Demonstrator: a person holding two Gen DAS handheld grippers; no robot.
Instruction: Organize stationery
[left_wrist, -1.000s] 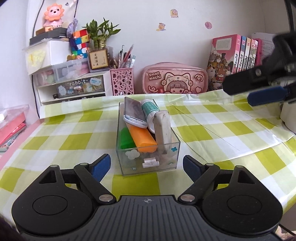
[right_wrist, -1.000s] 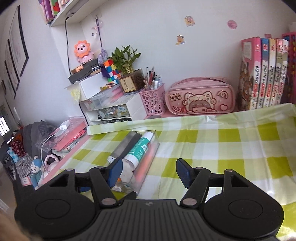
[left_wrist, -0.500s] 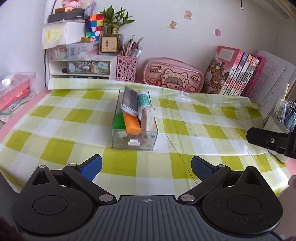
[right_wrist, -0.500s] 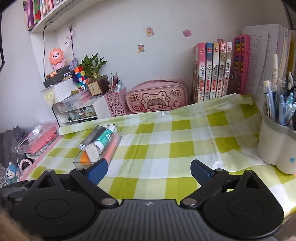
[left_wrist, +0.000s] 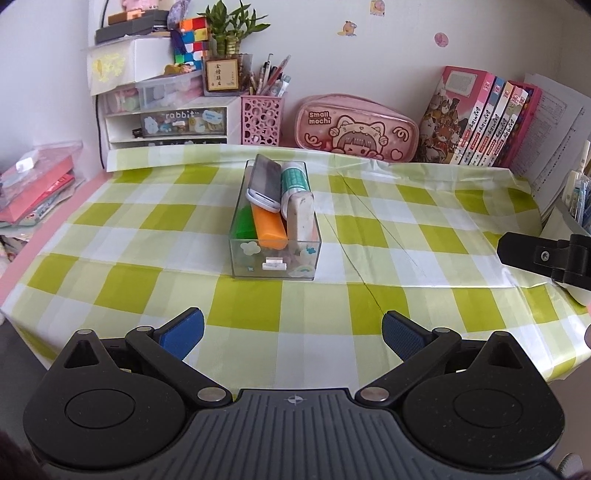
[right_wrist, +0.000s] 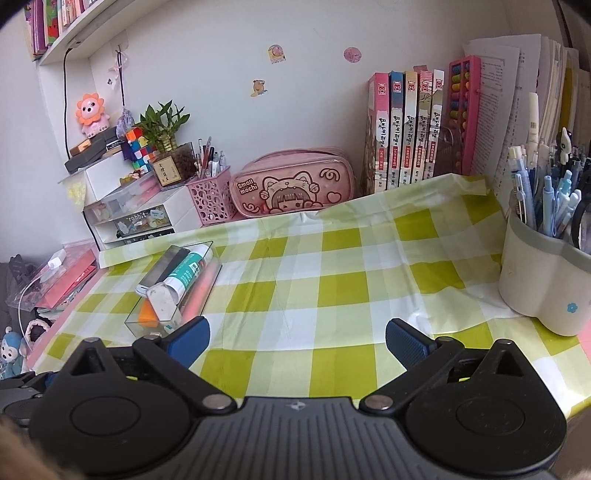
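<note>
A clear plastic box (left_wrist: 275, 258) stands mid-table on the green checked cloth (left_wrist: 424, 236). It holds a calculator (left_wrist: 264, 182), a teal glue tube (left_wrist: 293, 181), an orange block (left_wrist: 269, 227), a green block (left_wrist: 243, 225) and a speckled eraser (left_wrist: 301, 216). The box also shows in the right wrist view (right_wrist: 177, 284). My left gripper (left_wrist: 293, 334) is open and empty, well short of the box at the table's front edge. My right gripper (right_wrist: 297, 341) is open and empty over the front of the cloth; part of it shows at the right of the left wrist view (left_wrist: 546, 258).
A white pen cup (right_wrist: 543, 273) full of pens stands at the right. Along the back wall are a pink pencil case (left_wrist: 356, 129), a pink mesh pen holder (left_wrist: 262, 118), a small drawer unit (left_wrist: 166, 122) and a row of books (right_wrist: 406, 129). Pink folders (left_wrist: 33, 188) lie at the left.
Both grippers have drawn back from the box toward the table's front edge, so the box looks smaller and farther. The right gripper has swung to the right side of the table.
</note>
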